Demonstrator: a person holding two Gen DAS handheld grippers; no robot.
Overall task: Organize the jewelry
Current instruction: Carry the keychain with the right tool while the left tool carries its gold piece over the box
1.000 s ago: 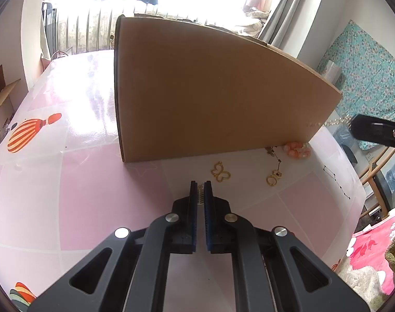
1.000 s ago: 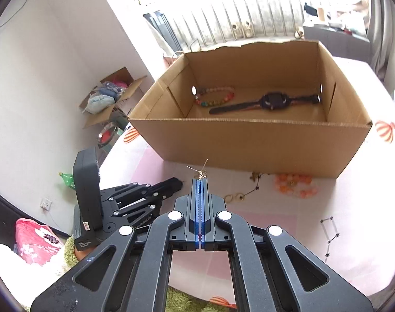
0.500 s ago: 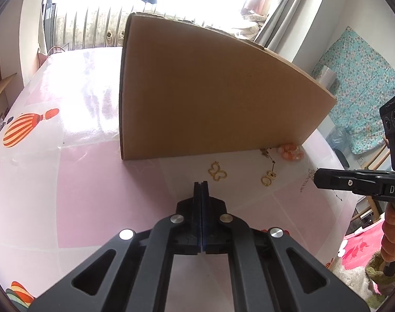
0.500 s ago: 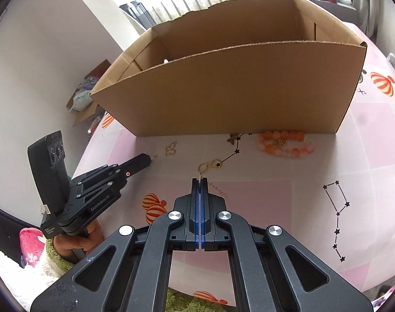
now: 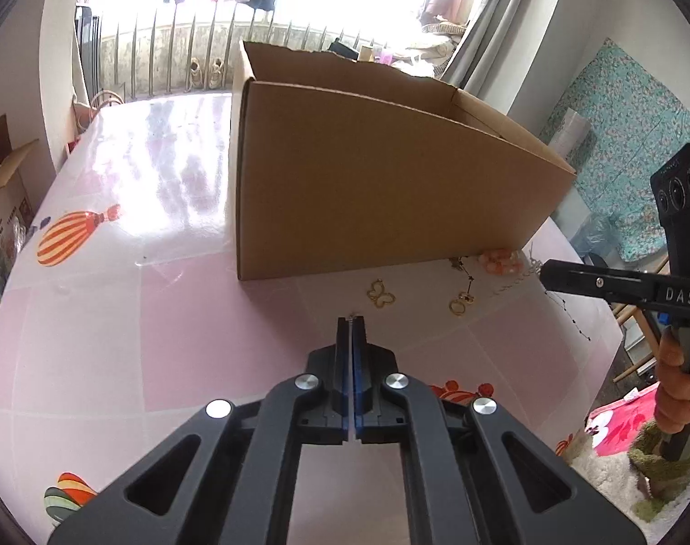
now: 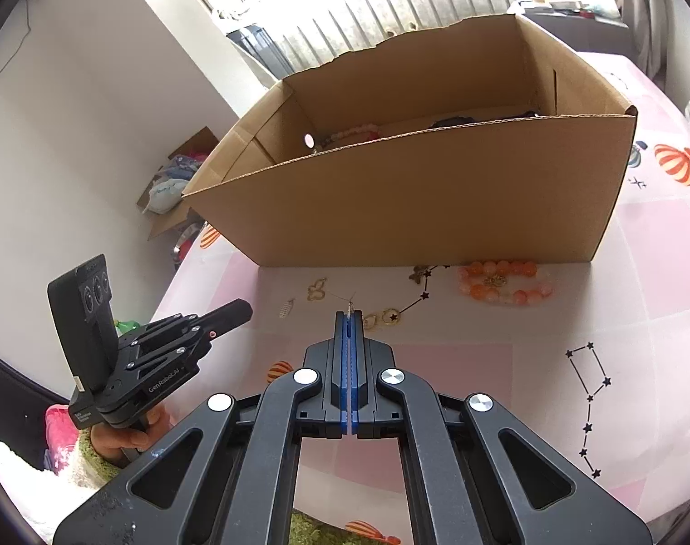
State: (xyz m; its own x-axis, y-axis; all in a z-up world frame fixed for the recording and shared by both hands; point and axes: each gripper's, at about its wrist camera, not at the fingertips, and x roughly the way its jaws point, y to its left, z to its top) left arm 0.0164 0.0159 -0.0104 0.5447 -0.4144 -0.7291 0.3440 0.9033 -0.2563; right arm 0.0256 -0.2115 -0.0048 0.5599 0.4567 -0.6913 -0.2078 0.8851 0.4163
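A small silver earring (image 6: 287, 308) lies at the tip of my left gripper (image 6: 247, 306). In the left wrist view only a tiny bit of it pokes out between the fingertips of the left gripper (image 5: 353, 318), whose jaws are opening by a thin slit. My right gripper (image 6: 349, 313) is shut on a fine chain (image 6: 347, 300), low over the table. A gold butterfly (image 5: 381, 294), gold ring earrings (image 5: 458, 305) and an orange bead bracelet (image 6: 504, 284) lie before the open cardboard box (image 6: 436, 209). In the box lie a bead bracelet (image 6: 354, 131) and a black watch (image 6: 458, 120).
The pink table cover (image 5: 186, 318) carries printed balloons and star lines. The right gripper (image 5: 544, 270) reaches in from the right edge of the left wrist view, a hand under it. The table's right edge (image 5: 617, 331) drops off to rugs; another carton (image 6: 181, 190) sits on the floor.
My left jaws went from open around the silver earring to nearly together. The right gripper sank toward the table and came into the left wrist view from the right.
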